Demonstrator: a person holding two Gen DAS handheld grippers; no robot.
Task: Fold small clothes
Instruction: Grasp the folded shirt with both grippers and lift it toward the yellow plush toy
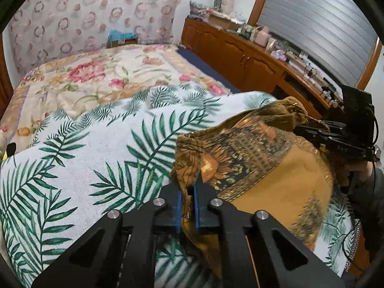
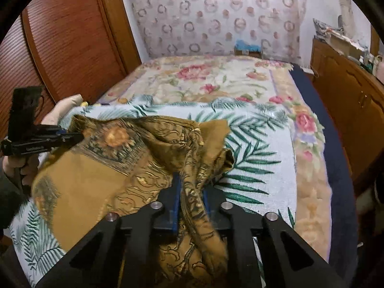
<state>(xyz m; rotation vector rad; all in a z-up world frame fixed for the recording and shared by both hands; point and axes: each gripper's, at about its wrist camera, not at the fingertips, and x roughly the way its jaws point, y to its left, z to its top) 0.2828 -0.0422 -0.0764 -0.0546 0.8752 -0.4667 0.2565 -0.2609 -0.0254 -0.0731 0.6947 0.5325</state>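
We see one cloth (image 1: 271,187), mustard brown with ornate dark and orange print. It hangs lifted and rumpled over the near part of the bed (image 1: 100,153), its plain ochre panel sagging in the middle, the far edge bunched into creased folds.

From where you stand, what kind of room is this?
Most likely a bedroom. There is a bed under a floral bedspread, with a palm-leaf blanket over it, a wooden sideboard crowded with small items, and a patterned curtain behind.
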